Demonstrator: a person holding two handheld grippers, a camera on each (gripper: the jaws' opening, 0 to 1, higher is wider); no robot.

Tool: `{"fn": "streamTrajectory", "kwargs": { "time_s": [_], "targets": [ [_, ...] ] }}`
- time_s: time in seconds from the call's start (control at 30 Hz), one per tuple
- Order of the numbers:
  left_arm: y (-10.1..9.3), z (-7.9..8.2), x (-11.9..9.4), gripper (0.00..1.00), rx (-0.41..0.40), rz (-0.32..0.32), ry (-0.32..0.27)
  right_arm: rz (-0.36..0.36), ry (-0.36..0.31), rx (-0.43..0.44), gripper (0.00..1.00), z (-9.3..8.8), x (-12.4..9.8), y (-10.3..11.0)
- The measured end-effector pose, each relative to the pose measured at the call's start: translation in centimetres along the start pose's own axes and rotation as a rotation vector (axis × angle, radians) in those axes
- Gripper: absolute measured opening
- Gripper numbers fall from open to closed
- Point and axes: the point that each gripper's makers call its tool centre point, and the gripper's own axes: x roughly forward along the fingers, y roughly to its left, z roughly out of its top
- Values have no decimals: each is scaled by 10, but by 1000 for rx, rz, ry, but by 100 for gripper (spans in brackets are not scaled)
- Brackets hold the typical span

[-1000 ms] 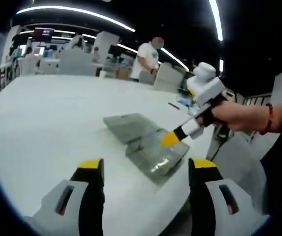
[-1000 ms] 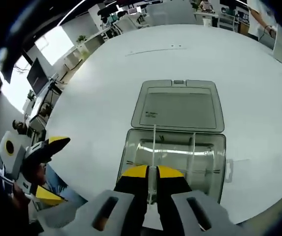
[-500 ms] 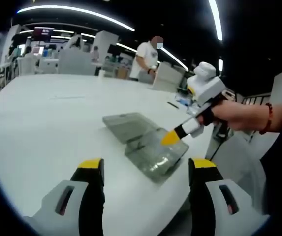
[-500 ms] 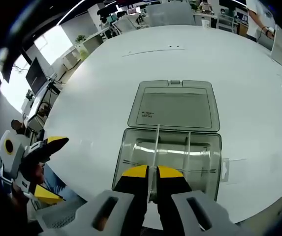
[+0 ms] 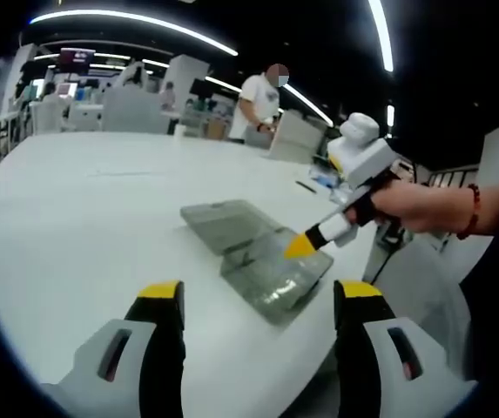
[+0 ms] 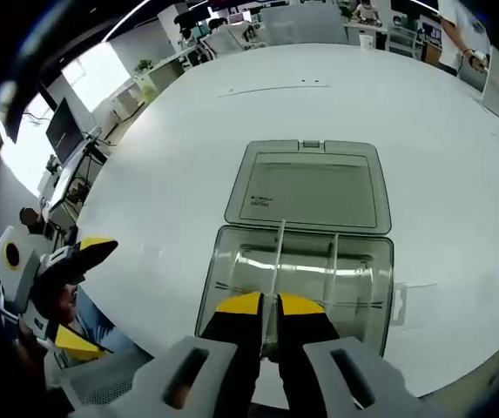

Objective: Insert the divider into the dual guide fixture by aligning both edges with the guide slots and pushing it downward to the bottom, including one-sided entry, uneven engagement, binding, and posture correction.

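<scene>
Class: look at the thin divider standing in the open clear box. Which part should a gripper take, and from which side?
Grip the divider by its near top edge, from above the clear box. It stands on edge between the box walls, leaving only that rim free. The right gripper is pinched there.

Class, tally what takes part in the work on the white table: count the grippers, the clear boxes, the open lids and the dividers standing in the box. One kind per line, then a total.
Grippers: 2, the left gripper and the right gripper
Clear box: 1
Open lid: 1
Dividers standing in the box: 2, the divider in the right gripper's jaws and a second divider
Total: 6
</scene>
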Motion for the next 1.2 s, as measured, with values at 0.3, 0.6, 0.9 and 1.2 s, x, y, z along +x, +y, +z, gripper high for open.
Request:
{"fn": "streamTrajectory", "kwargs": {
  "time_s": [0.3,0.6,0.9,1.2],
  "targets": [
    [0,-1,-1,68,-2,3,4,7,9,-25,0,-3,8,4],
    [-1,-3,-3,68,5,6,11,12,3,-32,1,-7,15,5],
    [-1,0,-5,68,19,13,18,16,-4,-63,1,-9,16,9],
    [-6,5,-7,68,35,28,24,34,-18,-57,1,-8,16,9]
  ]
}}
